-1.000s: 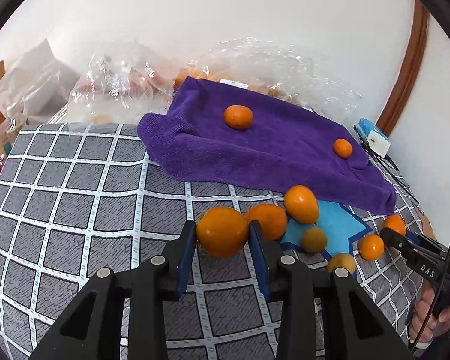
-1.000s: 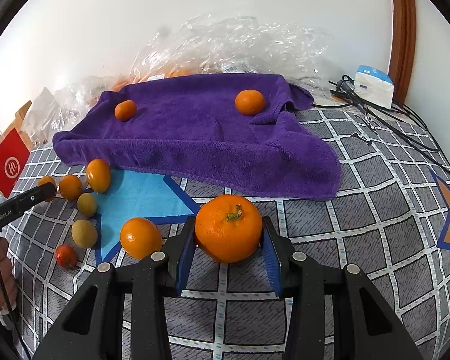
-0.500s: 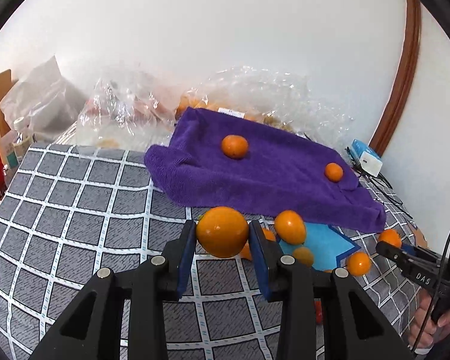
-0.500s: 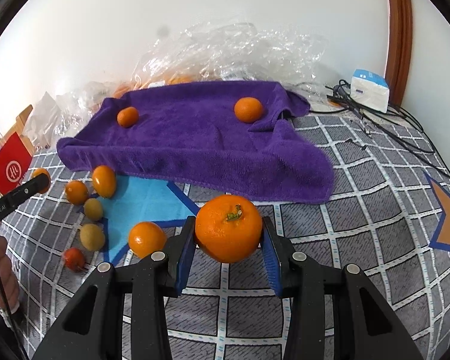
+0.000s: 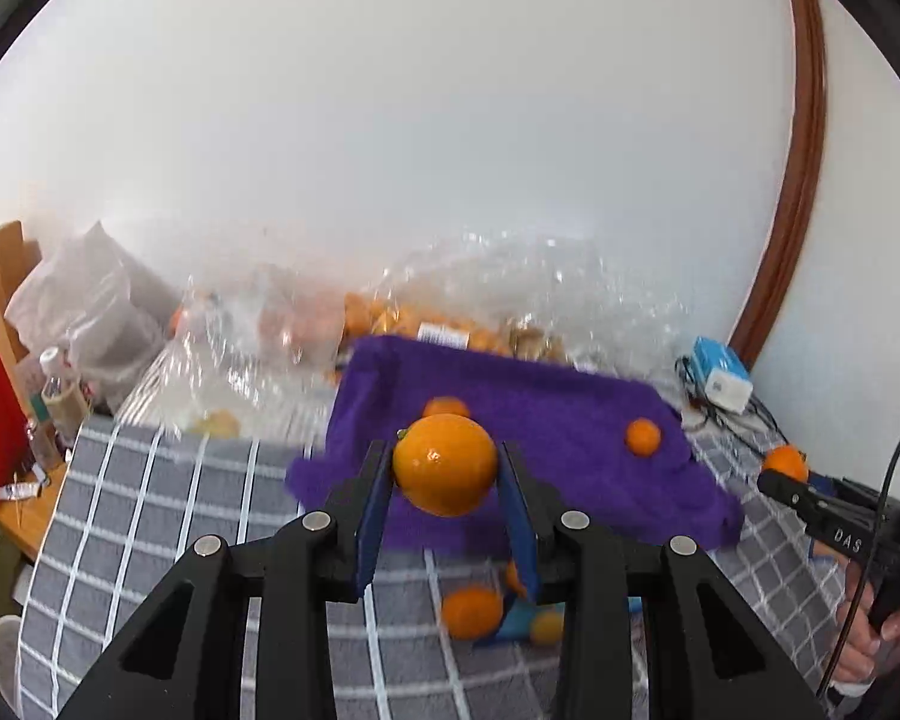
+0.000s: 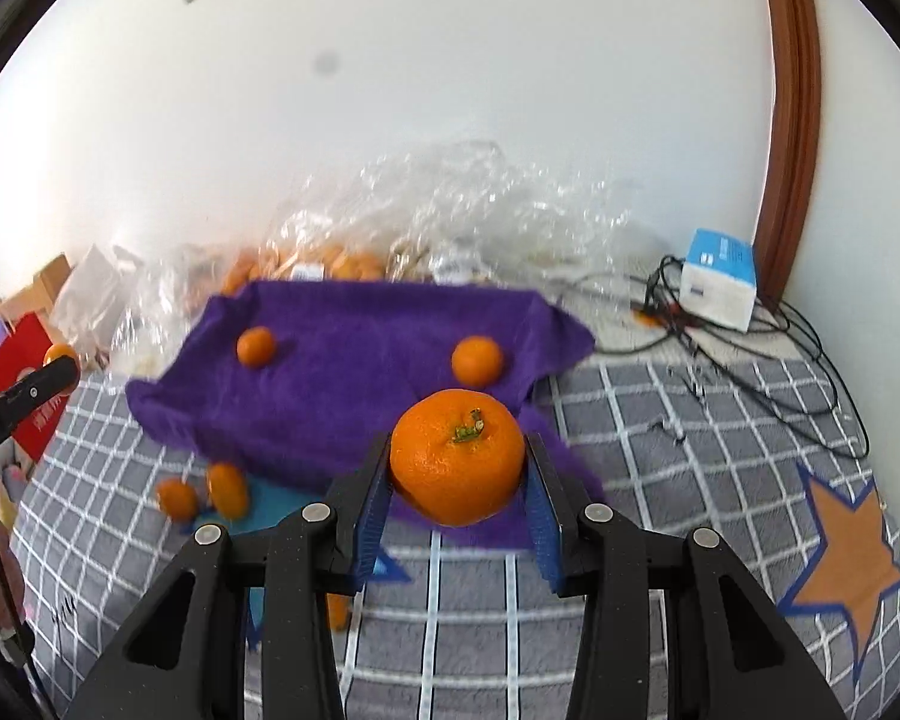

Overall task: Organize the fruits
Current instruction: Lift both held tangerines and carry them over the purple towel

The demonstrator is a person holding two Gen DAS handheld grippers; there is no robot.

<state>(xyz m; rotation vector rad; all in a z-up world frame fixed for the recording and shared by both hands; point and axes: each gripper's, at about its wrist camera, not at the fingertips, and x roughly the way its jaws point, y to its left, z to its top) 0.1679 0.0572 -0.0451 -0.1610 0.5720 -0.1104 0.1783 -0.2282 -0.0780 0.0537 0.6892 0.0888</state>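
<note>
Left wrist view first: left gripper [image 5: 445, 489] pinches a smooth orange [image 5: 445, 463] at frame centre, clear of the checked bedcover [image 5: 150, 510]. Straight beyond the fingers, toward upper centre, spreads the purple towel [image 5: 546, 420] with one small orange [image 5: 642, 437] lying on its right part. Loose fruit [image 5: 471, 611] sits below the jaws, lower centre.

Right wrist view: right gripper [image 6: 457, 498] pinches a stemmed mandarin [image 6: 457, 465], stem up, at frame centre. The towel [image 6: 354, 384] lies directly ahead and slightly left, carrying two oranges [image 6: 477, 360]. Judging by this, both hands need mainly a forward carry; the right one looks nearer the towel's front edge.
</note>
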